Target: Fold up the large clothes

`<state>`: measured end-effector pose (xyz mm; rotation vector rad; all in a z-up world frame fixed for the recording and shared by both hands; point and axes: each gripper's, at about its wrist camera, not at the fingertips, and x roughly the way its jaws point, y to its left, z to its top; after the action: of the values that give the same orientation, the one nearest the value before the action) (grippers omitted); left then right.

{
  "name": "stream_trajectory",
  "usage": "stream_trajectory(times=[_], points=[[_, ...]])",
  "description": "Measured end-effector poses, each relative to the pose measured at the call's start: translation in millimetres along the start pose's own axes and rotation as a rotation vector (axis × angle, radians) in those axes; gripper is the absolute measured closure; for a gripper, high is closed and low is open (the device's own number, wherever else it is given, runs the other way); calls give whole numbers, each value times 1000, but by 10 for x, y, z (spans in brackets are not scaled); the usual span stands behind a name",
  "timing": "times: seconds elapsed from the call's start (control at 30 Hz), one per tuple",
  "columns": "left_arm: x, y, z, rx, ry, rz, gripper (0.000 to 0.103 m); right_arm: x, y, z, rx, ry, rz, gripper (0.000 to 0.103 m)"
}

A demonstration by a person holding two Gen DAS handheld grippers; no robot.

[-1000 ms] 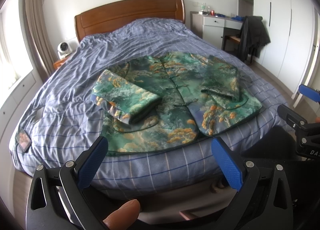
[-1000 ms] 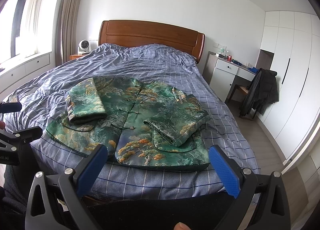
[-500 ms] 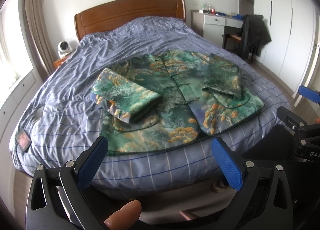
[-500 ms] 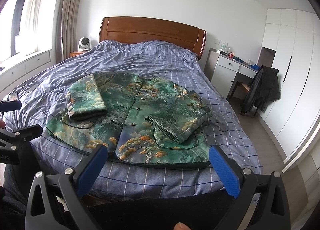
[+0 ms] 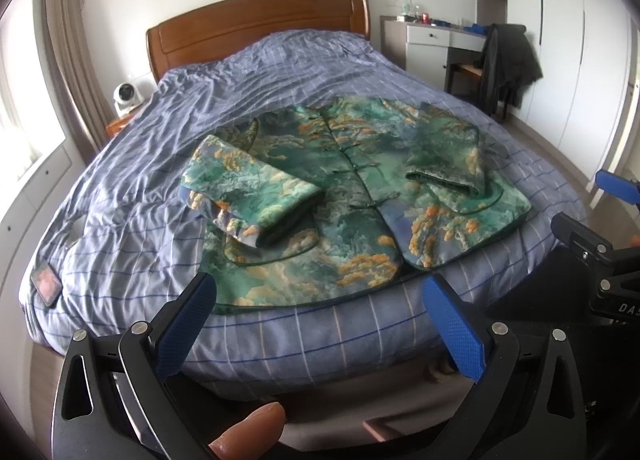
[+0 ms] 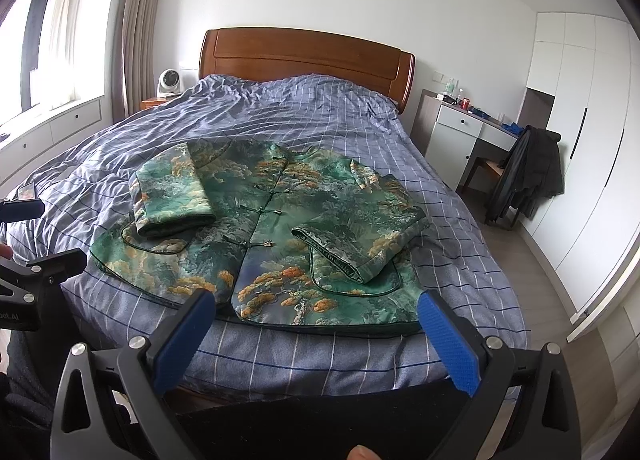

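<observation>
Green brocade jacket (image 5: 352,196) (image 6: 280,228) is lying face-up on the bed (image 5: 168,132) (image 6: 280,116), long axis collar-to-hem, collar pointing toward the headboard (image 5: 256,24) (image 6: 304,56), both sleeves folded inward. Left gripper (image 5: 320,324) and right gripper (image 6: 316,336) are hovering before the hem, jaws apart, holding nothing.

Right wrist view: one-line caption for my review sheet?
Open right tongs at the bed's foot, facing a green jacket with both sleeves folded in.

I am viewing a bed (image 6: 328,116) with wooden headboard (image 6: 304,60); daylight is entering the window (image 6: 44,56); white wardrobes (image 6: 580,148) are lining the right wall.
</observation>
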<state>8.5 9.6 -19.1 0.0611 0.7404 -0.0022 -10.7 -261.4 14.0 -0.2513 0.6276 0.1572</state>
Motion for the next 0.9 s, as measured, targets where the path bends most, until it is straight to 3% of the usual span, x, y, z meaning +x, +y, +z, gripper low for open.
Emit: stream_trajectory(times=[0.9], points=[[200,100,34,-1,34,26,0,124,78,42,-29,20,16,0]])
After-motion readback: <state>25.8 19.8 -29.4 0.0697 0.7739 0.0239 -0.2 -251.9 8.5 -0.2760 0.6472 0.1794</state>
